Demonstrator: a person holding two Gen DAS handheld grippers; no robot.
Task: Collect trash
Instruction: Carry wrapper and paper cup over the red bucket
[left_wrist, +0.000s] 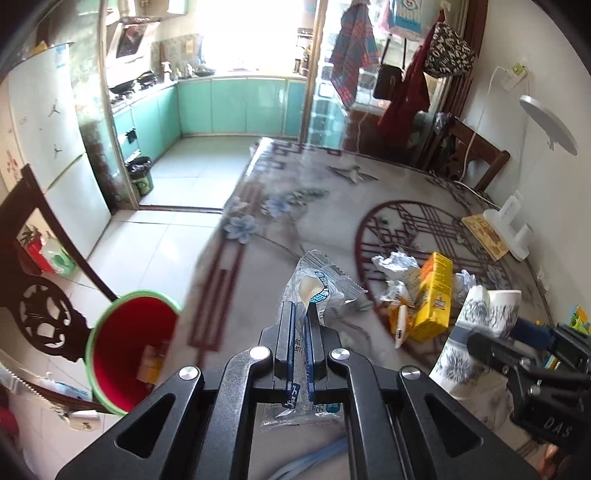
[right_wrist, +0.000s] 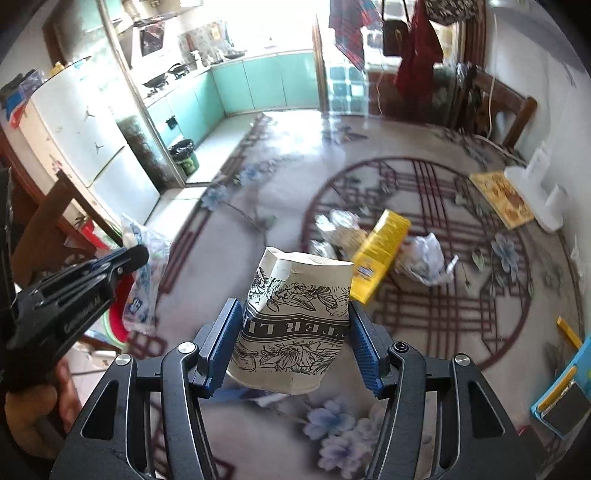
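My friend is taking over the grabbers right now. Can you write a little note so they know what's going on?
Left hand-held gripper: shut on a clear snack wrapper.
Right hand-held gripper: clamped on a squashed paper cup.
Red bin: beside the table, some trash already inside.
Left on the table: yellow box, crumpled wrappers.
Next: probably drop both pieces in the bin, then fetch the rest.

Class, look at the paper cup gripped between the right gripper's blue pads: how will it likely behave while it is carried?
The paper cup probably crushes easily: its rim already looks dented. It seems light and looks empty. Held tilted in the right gripper, its smooth sides might slip if the squeeze loosens.
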